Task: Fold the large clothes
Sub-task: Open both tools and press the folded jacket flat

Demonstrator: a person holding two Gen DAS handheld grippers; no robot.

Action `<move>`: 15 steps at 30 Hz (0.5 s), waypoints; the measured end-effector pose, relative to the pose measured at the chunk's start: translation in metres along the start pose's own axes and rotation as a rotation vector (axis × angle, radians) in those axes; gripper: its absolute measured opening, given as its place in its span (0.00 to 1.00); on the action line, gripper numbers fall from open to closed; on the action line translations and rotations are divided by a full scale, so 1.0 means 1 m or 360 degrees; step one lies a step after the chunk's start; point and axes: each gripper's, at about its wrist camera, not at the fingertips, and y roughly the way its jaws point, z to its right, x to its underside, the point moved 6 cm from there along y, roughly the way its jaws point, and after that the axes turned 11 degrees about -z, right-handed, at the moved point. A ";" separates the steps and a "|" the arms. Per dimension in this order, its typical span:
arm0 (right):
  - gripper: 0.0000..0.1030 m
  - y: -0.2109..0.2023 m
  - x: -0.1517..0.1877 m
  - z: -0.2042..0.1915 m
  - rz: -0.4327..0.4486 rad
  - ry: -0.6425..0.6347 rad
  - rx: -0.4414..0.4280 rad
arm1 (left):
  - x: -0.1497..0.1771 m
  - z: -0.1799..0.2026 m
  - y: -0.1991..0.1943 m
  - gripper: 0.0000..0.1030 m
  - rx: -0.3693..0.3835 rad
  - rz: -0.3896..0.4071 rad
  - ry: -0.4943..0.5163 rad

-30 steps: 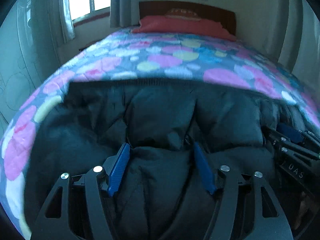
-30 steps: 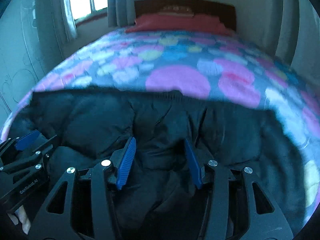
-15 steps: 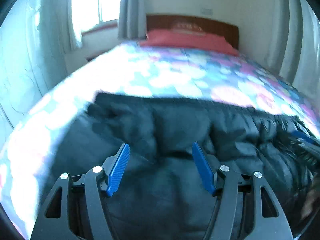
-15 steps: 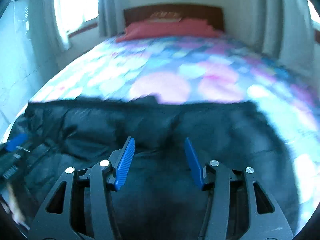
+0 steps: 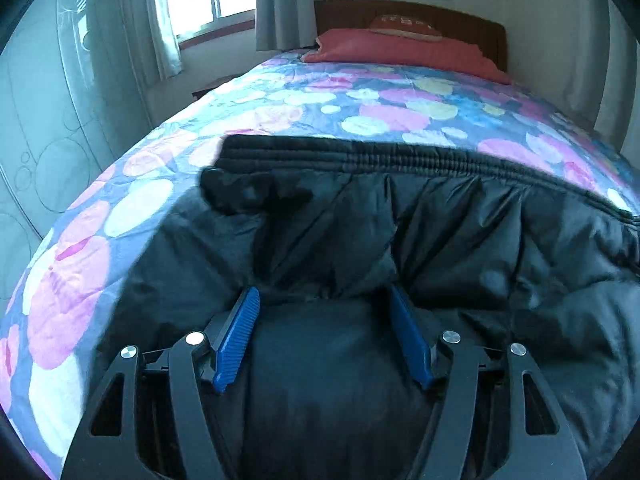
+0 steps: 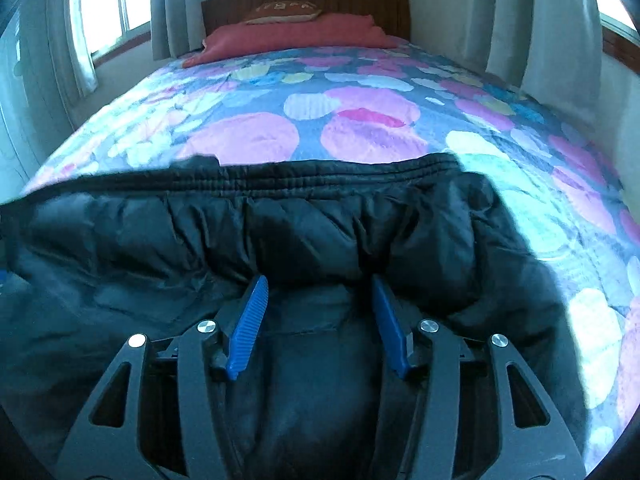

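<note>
A large black puffer jacket (image 5: 440, 232) lies across the near end of the bed, its ribbed hem (image 5: 360, 156) on the far side. It also fills the lower half of the right wrist view (image 6: 280, 232). My left gripper (image 5: 324, 300) is shut on a thick fold of the jacket's near edge; puffy fabric bulges between the blue pads (image 5: 236, 336). My right gripper (image 6: 318, 288) is shut on another thick fold of the same near edge, blue pads (image 6: 248, 324) pressed against the fabric. Neither gripper shows in the other's view.
The bed has a quilt with pink, blue and yellow dots (image 6: 360, 120). A red pillow (image 5: 400, 48) lies by the wooden headboard (image 5: 440, 16). A window with curtains (image 5: 192, 8) and a wardrobe (image 5: 48, 100) stand to the left. The bed's left edge (image 5: 48, 280) is close.
Both grippers have lifted the jacket's near edge and carried it toward the hem. The two grippers have moved apart; neither is visible in the other's view any more.
</note>
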 end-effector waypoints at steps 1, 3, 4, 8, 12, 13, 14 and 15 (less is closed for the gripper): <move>0.51 -0.011 0.002 0.005 0.0041 0.0009 0.0013 | 0.002 -0.004 -0.008 0.64 -0.0005 0.0035 -0.0016; 0.52 -0.016 0.006 0.014 0.0044 0.0002 0.0107 | 0.006 -0.017 -0.018 0.64 -0.0021 0.0081 -0.0058; 0.52 -0.007 0.012 0.020 -0.0006 -0.0004 0.0157 | 0.008 -0.021 -0.017 0.64 -0.0015 0.0068 -0.0075; 0.55 0.017 0.018 0.022 -0.0060 0.0003 0.0151 | 0.014 -0.026 0.014 0.67 0.0029 -0.0047 -0.0083; 0.55 0.002 0.018 0.025 -0.0068 0.0014 0.0098 | 0.013 -0.028 0.003 0.66 0.0035 -0.0079 -0.0089; 0.57 -0.010 0.021 0.028 -0.0047 0.0037 0.0063 | 0.017 -0.032 -0.006 0.66 0.0054 -0.0064 -0.0104; 0.63 -0.022 0.026 0.033 -0.0022 0.0056 0.0046 | 0.019 -0.036 -0.014 0.66 0.0067 -0.0043 -0.0123; 0.66 -0.031 0.031 0.036 -0.0002 0.0070 0.0041 | 0.023 -0.042 -0.022 0.67 0.0070 -0.0027 -0.0145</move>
